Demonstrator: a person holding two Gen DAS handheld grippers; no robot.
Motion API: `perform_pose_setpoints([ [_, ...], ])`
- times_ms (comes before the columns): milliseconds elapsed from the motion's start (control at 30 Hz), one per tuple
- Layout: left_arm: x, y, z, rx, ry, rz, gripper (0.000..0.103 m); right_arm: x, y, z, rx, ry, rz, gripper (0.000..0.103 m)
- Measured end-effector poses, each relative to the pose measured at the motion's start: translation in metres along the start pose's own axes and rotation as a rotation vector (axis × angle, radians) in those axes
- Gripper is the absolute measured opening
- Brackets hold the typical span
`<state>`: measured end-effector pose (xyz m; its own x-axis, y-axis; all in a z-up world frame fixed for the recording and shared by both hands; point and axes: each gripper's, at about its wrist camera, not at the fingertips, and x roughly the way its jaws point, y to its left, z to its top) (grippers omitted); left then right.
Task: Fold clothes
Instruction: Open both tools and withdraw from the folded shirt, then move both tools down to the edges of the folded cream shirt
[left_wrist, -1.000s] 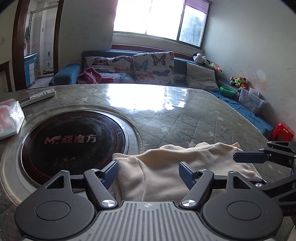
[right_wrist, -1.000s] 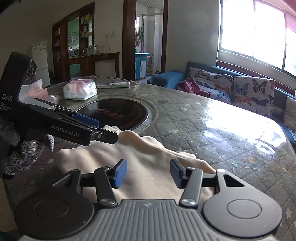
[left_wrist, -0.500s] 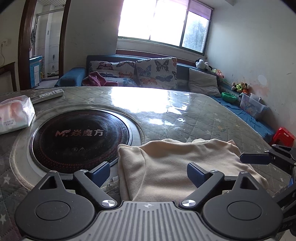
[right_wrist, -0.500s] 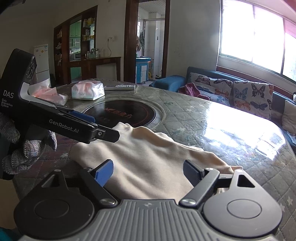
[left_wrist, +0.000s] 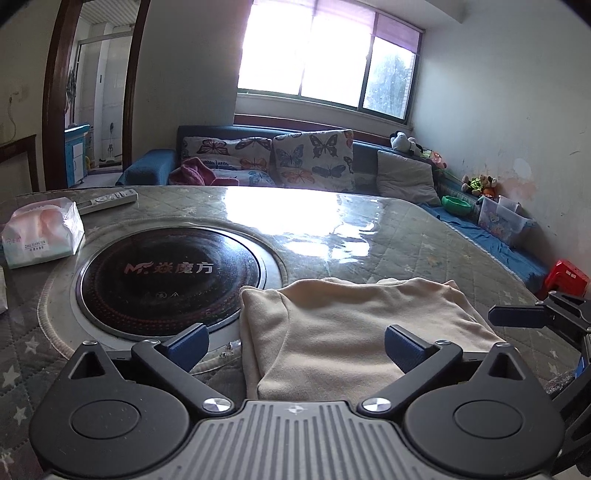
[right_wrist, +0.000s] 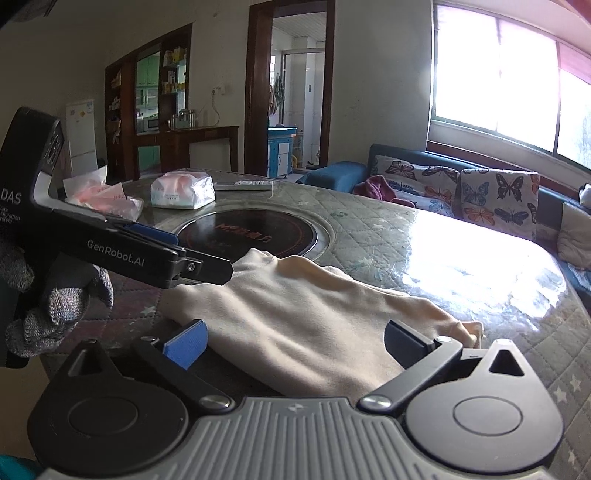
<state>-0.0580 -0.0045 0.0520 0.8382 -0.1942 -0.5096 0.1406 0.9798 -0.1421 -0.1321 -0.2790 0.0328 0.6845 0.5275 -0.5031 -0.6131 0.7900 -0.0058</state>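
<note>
A cream folded garment (left_wrist: 354, 325) lies flat on the quilted table near the front edge; it also shows in the right wrist view (right_wrist: 306, 314). My left gripper (left_wrist: 295, 345) is open and empty, held just above the garment's near edge. My right gripper (right_wrist: 293, 341) is open and empty over the garment's near side. The right gripper shows in the left wrist view (left_wrist: 535, 317) at the garment's right. The left gripper shows in the right wrist view (right_wrist: 199, 267) at the garment's left.
A round black induction hob (left_wrist: 170, 277) is set in the table (left_wrist: 369, 236) left of the garment. Tissue packs (left_wrist: 40, 232) and a remote control (left_wrist: 107, 199) lie at the far left. A sofa with butterfly cushions (left_wrist: 310, 162) stands beyond the table.
Both grippers opened wider and drew back and up from the garment. The garment now lies flat and released on the table.
</note>
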Motion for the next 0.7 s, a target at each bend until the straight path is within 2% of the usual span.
perform_pose_setpoints([
  [233, -0.010, 0.003, -0.004, -0.029, -0.020, -0.017, 0.103, -0.007, 0.005, -0.003, 0.002, -0.024, 0.012, 0.103],
  [400, -0.014, 0.011, -0.003, -0.011, -0.029, 0.057, 0.103, -0.004, 0.013, 0.000, -0.018, -0.025, 0.064, 0.103],
  [700, -0.010, 0.023, -0.007, -0.043, 0.003, 0.088, 0.103, 0.010, 0.035, 0.004, -0.101, 0.008, 0.096, 0.103],
])
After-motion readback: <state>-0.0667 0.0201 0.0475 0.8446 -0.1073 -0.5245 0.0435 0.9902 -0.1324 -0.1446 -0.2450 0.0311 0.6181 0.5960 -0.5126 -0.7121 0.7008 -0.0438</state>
